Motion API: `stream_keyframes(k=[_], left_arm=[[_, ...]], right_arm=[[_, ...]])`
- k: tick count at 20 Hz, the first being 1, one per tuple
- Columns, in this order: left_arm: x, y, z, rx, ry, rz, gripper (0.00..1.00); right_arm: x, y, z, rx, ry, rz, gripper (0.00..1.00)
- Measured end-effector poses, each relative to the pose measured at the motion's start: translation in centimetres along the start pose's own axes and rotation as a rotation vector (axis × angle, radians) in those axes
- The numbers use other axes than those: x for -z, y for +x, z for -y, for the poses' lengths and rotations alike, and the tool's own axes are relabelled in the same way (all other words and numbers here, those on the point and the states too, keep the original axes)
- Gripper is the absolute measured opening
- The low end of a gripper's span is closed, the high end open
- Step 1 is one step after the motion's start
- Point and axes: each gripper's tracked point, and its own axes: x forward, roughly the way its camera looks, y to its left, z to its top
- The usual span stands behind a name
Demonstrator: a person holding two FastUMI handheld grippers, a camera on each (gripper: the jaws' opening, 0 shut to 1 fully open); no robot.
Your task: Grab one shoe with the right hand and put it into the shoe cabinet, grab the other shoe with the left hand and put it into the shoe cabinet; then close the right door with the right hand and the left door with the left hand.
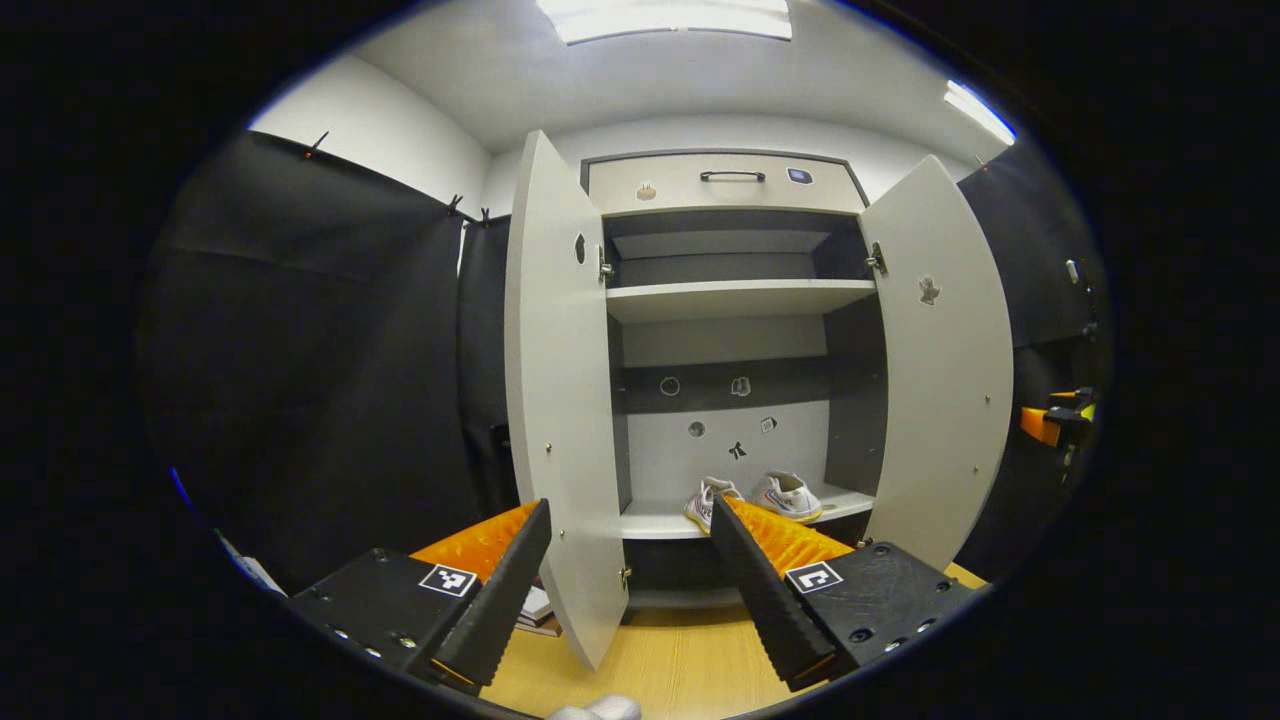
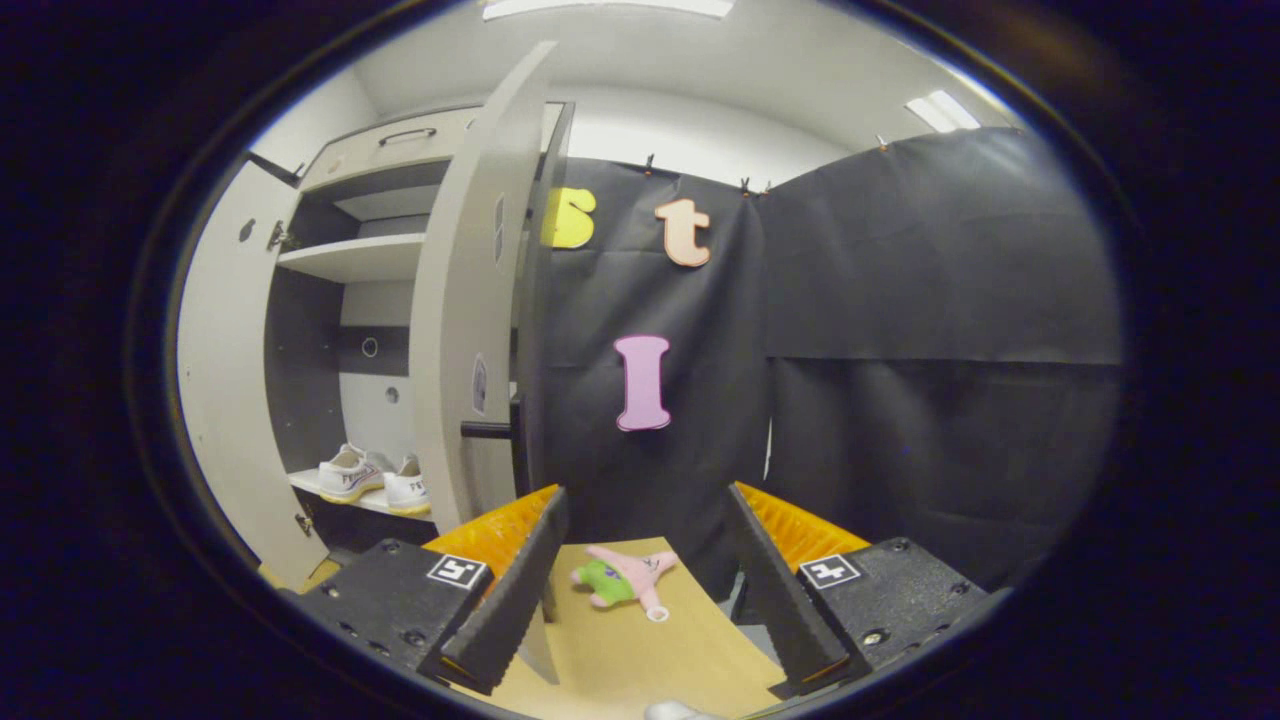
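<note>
Two white shoes (image 1: 760,497) sit side by side on the bottom shelf of the grey shoe cabinet (image 1: 735,298); the right gripper view shows these shoes (image 2: 372,477) from the side. Both doors stand wide open: the left door (image 1: 560,400) and the right door (image 1: 945,350). My left gripper (image 1: 630,540) is open and empty, held back from the cabinet and facing its left door edge. My right gripper (image 2: 645,530) is open and empty, just outside the right door (image 2: 465,300), near that door's dark handle (image 2: 490,430).
A small pink and green plush toy (image 2: 625,580) lies on the wooden floor (image 2: 620,650) beside the cabinet. Some books (image 1: 535,612) lie on the floor behind the left door. Black cloth walls close in both sides. A drawer (image 1: 725,182) tops the cabinet.
</note>
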Motion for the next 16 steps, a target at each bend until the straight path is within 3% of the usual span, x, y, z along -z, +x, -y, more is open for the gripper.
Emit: stream_keyframes(k=[5, 9, 15, 16], left_arm=[[0.1, 0.1, 0.0, -0.031, 0.006, -0.002, 0.96], [0.0, 0.6, 0.8, -0.011, -0.016, -0.003, 0.96], [-0.1, 0.6, -0.4, -0.010, -0.010, -0.001, 0.96], [-0.2, 0.6, -0.8, -0.012, -0.009, 0.001, 0.96]], right_arm=[[0.4, 1.4, -1.7, -0.076, 0.022, -0.028, 0.94], [0.3, 0.9, -2.5, -0.065, -0.025, -0.028, 0.93], [0.3, -0.6, -9.1, -0.178, -0.015, -0.041, 0.93], [0.4, -0.6, -10.5, -0.208, -0.009, -0.046, 0.87]])
